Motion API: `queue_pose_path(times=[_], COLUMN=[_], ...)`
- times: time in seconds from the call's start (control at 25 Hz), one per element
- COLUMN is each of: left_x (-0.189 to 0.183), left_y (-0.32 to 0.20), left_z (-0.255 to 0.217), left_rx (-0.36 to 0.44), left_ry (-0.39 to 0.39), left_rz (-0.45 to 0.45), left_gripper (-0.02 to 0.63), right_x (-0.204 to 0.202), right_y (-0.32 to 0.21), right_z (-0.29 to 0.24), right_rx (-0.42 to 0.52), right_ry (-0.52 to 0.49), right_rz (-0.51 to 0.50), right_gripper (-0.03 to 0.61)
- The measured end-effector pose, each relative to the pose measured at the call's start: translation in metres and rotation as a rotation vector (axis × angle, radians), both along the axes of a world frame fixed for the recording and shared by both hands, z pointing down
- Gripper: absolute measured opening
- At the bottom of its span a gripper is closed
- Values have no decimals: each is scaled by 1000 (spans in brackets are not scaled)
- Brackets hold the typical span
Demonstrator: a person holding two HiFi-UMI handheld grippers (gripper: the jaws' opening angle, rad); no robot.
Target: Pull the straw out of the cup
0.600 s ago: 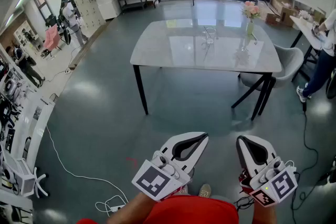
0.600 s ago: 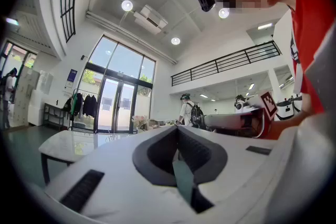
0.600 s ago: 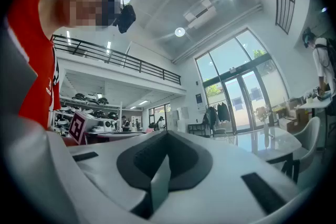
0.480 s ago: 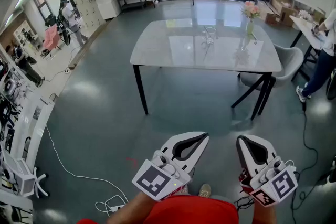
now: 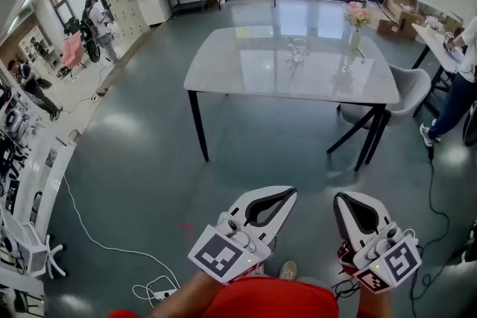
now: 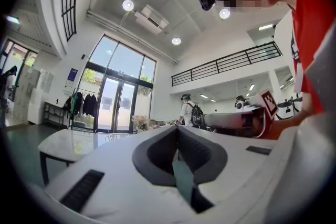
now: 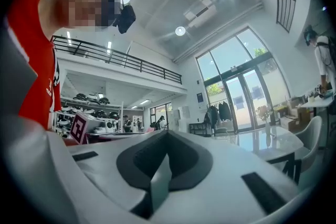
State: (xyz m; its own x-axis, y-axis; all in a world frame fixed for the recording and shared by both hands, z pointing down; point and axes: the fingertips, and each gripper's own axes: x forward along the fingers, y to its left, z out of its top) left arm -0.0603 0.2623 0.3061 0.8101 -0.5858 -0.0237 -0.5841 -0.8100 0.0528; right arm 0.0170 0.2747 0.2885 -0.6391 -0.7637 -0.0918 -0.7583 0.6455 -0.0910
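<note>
A clear glass cup (image 5: 298,50) stands on the far half of the pale table (image 5: 246,74), well ahead of me across the floor; its straw is too small to make out. Both grippers hang low near my body, far short of the table. My left gripper (image 5: 291,194) is shut with nothing in it, its jaws meeting at the tip. My right gripper (image 5: 338,199) is shut and empty as well. In the left gripper view the left gripper (image 6: 176,129) points level toward the distant table (image 6: 55,145). In the right gripper view the right gripper (image 7: 167,133) also points level.
A vase of pink flowers (image 5: 355,24) stands at the table's right far side. A grey chair (image 5: 406,97) sits at its right end. A person (image 5: 460,78) stands at the right edge. Cables (image 5: 112,249) trail on the floor at the left.
</note>
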Motion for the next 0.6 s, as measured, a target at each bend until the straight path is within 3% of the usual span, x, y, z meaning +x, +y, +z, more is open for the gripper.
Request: queue_pose_path(times=[0.6], left_x=[44], left_y=[-30], left_z=[-8], left_rx=[93], left_ry=[2], left_rz=[-78], left_gripper=[20], right_x=[43], right_y=[-30], right_z=[-5], right_rx=[44], right_ry=[27], right_rz=[-49], right_gripper=[-3])
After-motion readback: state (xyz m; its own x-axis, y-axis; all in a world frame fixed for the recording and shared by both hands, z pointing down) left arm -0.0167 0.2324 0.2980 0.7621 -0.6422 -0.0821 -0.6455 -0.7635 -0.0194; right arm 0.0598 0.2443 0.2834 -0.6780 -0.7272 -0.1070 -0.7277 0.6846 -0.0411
